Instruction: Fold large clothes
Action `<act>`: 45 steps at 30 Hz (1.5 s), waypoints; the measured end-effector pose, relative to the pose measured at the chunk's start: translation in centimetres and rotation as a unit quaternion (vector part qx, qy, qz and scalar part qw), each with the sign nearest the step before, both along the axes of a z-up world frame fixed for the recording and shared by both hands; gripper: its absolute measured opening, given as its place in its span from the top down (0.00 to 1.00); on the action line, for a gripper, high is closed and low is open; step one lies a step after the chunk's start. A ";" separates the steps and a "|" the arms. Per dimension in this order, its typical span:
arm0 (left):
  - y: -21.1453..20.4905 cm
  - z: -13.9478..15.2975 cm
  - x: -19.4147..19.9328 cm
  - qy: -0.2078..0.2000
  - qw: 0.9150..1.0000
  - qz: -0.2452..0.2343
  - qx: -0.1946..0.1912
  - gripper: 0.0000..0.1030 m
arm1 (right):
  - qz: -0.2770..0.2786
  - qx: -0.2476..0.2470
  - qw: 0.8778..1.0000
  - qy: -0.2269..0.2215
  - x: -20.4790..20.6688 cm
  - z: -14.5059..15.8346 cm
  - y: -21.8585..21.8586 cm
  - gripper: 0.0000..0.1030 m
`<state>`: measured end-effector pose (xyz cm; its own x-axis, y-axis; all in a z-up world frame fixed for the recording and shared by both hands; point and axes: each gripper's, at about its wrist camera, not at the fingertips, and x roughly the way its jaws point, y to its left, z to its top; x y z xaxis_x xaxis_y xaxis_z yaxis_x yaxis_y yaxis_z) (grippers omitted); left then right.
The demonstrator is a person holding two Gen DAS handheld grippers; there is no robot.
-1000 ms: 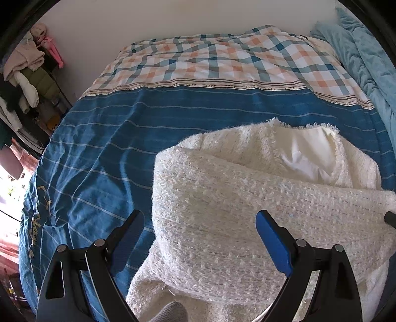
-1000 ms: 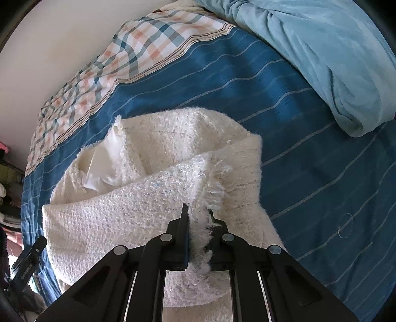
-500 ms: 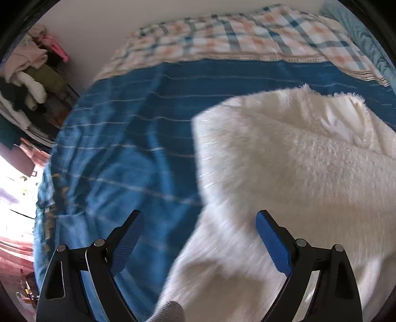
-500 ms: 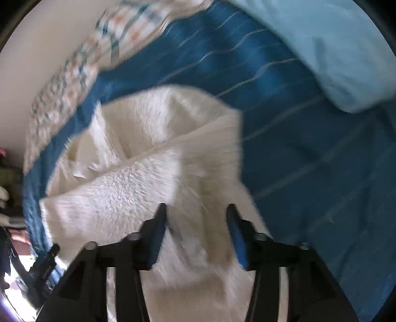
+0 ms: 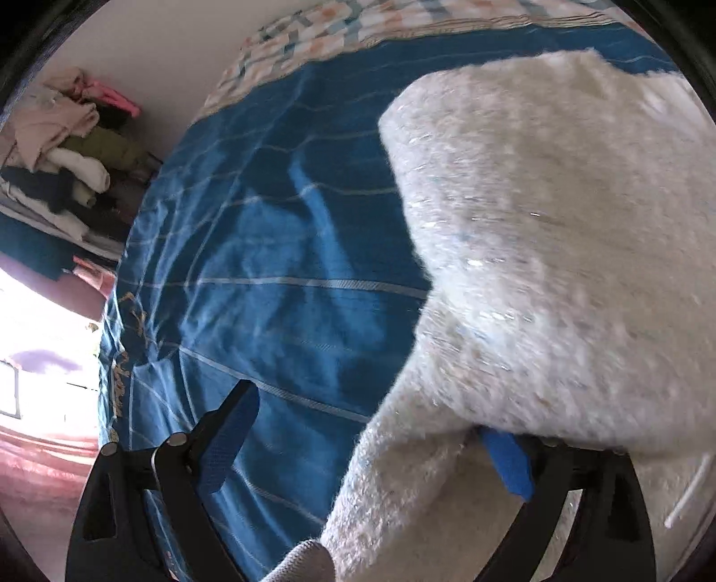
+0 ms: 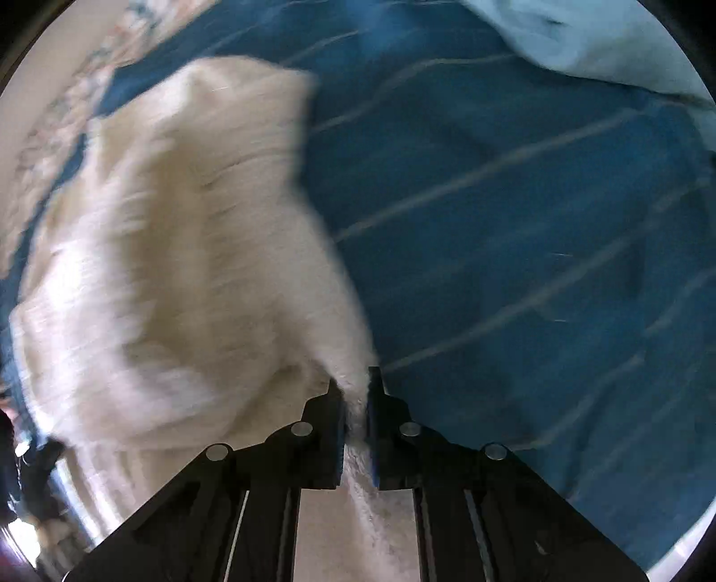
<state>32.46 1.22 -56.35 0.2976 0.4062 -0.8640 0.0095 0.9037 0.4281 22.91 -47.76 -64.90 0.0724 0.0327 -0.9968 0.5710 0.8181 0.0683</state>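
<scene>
On the blue bedspread (image 6: 514,250), the cream garment (image 6: 170,250) is being pinched by the right gripper (image 6: 355,398), while the left gripper (image 5: 371,447) is being held wide open.

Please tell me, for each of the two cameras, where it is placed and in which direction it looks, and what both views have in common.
Left wrist: sits on the left gripper, facing forward over the blue bedspread toward the wall and a clothes pile; its open fingers show, white garment over the right one.
Right wrist: sits on the right gripper, looking along the bed toward a light blue quilt; its fingers pinch the garment's edge.
Shared: the white garment and blue bedspread.
</scene>
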 end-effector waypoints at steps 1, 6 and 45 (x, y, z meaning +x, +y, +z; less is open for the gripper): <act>0.2 0.1 0.0 0.000 1.000 0.000 -0.008 0.03 | 0.001 -0.001 1.000 0.004 -0.2 -0.2 -0.1 0.93; 1.0 1.4 -0.5 0.015 1.000 0.004 -0.025 0.04 | 0.052 -0.012 0.998 0.025 0.7 1.5 1.6 0.91; -3.9 1.4 -7.6 -0.016 0.996 0.071 0.056 0.00 | 0.178 -0.048 0.983 -0.004 8.4 2.0 2.4 0.68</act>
<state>24.87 -2.71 -54.98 0.2574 0.5400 -0.8014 -0.1298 0.8411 0.5251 31.27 -45.37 -62.89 0.0810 -0.0361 -0.9961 0.2481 0.9686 -0.0150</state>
